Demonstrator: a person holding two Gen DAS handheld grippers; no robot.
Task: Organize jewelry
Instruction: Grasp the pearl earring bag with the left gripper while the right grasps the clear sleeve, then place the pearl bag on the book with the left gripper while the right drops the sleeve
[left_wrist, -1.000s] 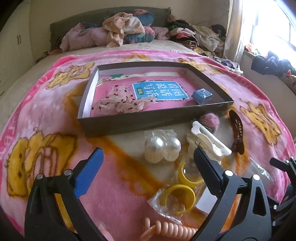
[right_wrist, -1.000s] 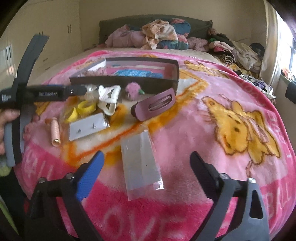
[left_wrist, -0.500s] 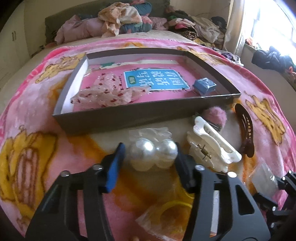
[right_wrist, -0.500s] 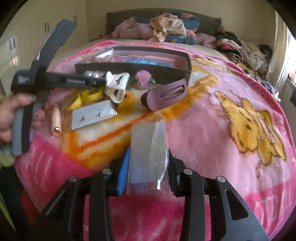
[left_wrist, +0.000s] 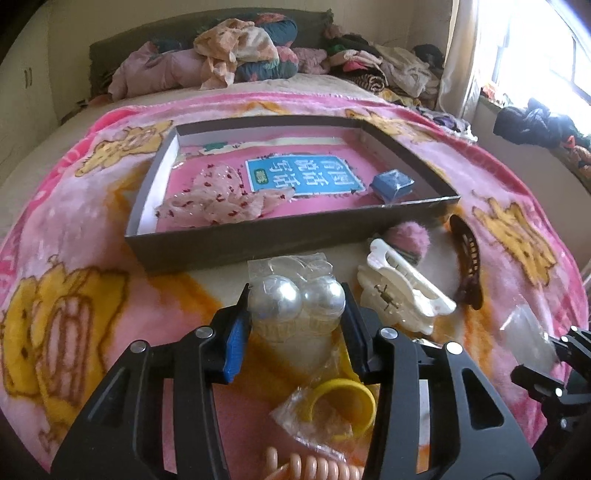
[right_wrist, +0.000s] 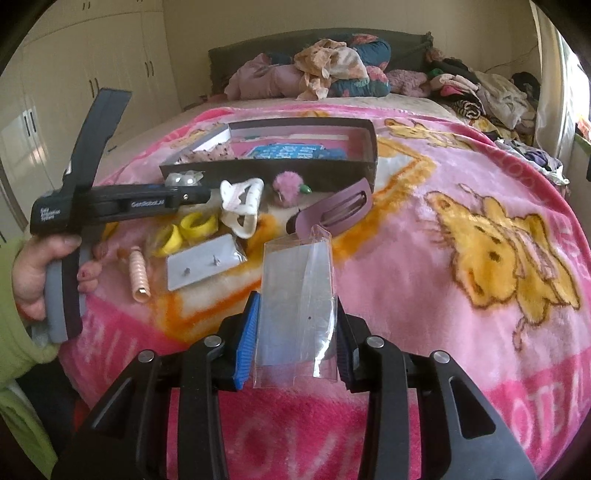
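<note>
A bed covered by a pink blanket (left_wrist: 92, 236) printed with yellow cartoon animals carries everything; a heap of clothes (left_wrist: 229, 59) lies at its head, pale wardrobe doors (right_wrist: 92, 85) stand to one side and a bright window (left_wrist: 535, 44) to the other. The dark shallow box (left_wrist: 288, 243), taken as landmark, sits open mid-blanket and holds a crumpled red-dotted cloth (left_wrist: 221, 199), a blue printed card (left_wrist: 306, 173) and a small blue packet (left_wrist: 391, 184) in its near right corner. Just in front of the box, my left hand-held gripper (left_wrist: 295, 306) is clamped on a bag of two large pearl balls (left_wrist: 295, 299), one pad against each side. To the right of these lie a white claw clip (left_wrist: 402, 295), a pink pompom (left_wrist: 410, 236) touching the box wall, and a dark hair clip (left_wrist: 465, 254). Nearer me than the pearls lie yellow rings in plastic (left_wrist: 343, 410) and a peach coil hair tie (left_wrist: 314, 469). Further from the box, my right hand-held gripper (right_wrist: 295, 325) is clamped on a clear plastic sleeve (right_wrist: 295, 306), close to a mauve hair clip (right_wrist: 340, 210) and a grey earring card (right_wrist: 203, 266).
</note>
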